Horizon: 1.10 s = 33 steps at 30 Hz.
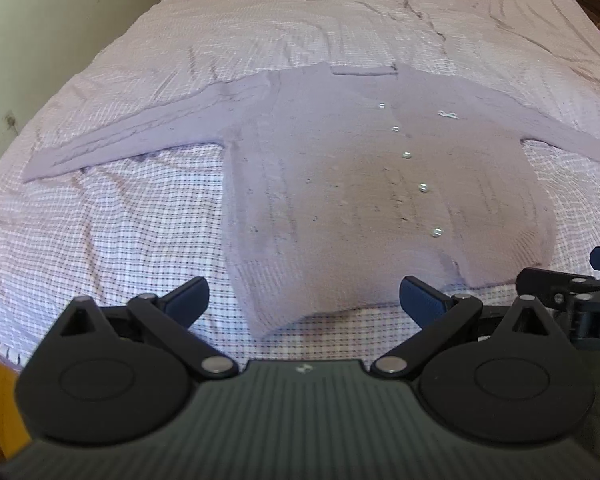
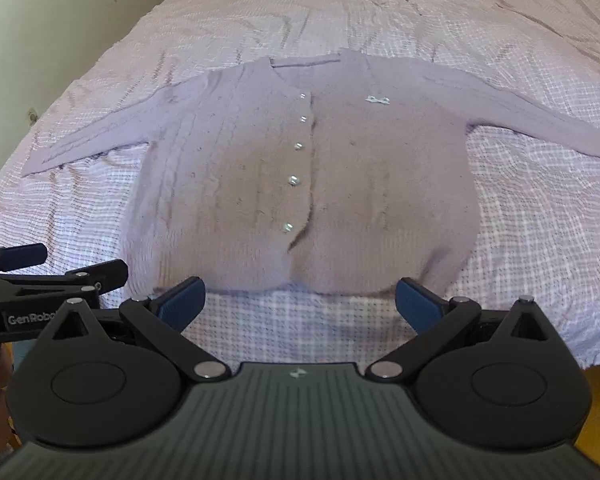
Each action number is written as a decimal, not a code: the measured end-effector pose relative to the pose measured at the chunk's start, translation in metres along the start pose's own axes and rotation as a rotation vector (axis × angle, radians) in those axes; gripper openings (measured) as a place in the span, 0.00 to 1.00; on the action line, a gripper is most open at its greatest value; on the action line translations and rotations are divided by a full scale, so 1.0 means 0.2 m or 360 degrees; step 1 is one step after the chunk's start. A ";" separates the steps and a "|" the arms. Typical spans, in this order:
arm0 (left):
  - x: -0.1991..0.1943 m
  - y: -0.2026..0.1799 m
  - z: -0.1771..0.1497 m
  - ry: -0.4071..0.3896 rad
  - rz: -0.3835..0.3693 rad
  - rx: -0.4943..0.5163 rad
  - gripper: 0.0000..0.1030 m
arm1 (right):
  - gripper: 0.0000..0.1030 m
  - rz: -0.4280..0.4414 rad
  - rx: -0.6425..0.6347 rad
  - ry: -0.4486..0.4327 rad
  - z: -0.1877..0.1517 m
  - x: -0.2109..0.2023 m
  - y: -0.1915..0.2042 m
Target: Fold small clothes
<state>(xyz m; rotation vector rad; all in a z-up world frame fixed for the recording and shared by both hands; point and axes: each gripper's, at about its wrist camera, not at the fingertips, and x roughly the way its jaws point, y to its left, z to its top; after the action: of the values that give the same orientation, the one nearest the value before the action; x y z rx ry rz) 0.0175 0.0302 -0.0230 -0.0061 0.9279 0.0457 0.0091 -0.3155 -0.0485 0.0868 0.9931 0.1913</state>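
The left tongs (image 1: 304, 300) stand wide apart and empty above the near hem of a lilac cardigan (image 1: 340, 184), which lies flat, buttoned, sleeves spread, on the checked bedspread (image 1: 120, 248). In the right wrist view, the right tongs (image 2: 300, 302) gape wide too, holding nothing, just short of the cardigan's (image 2: 300, 184) hem.

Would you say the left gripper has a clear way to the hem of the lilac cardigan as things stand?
Probably yes. The left gripper is open and nothing lies between its fingers and the cardigan hem just ahead on the bedspread. The right gripper is off to the side, not across the path.
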 end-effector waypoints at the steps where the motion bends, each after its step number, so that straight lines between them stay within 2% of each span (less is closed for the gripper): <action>1: 0.02 0.03 0.01 0.0007 -0.0003 -0.0024 1.00 | 1.00 0.0021 -0.0007 -0.0012 0.01 0.01 0.01; 11: 0.24 0.31 0.04 0.0094 0.0039 -0.0176 1.00 | 1.00 0.0051 -0.0051 -0.0003 0.13 0.21 0.16; 18: 0.34 0.59 0.06 0.0105 0.0049 -0.0327 1.00 | 1.00 0.0127 -0.0127 -0.0004 0.22 0.37 0.36; 22: 0.38 0.78 0.06 0.0054 0.0019 -0.0430 1.00 | 1.00 0.0264 -0.0225 -0.0035 0.27 0.46 0.53; 27: 0.41 1.01 0.06 0.0028 0.0103 -0.0516 1.00 | 1.00 0.0267 -0.0338 -0.0010 0.32 0.57 0.80; 30: 0.43 1.16 0.04 -0.0052 0.0138 -0.0584 1.00 | 1.00 0.0348 -0.0352 -0.0046 0.35 0.63 0.95; 33: 0.49 1.32 0.02 -0.0015 0.0136 -0.0683 1.00 | 1.00 0.0430 -0.0374 -0.0044 0.38 0.69 1.11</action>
<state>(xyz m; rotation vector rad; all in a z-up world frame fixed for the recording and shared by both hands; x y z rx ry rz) 0.0686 0.2976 -0.0949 -0.3635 0.8942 0.3229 0.1195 -0.0701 -0.0857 0.0082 0.9229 0.5512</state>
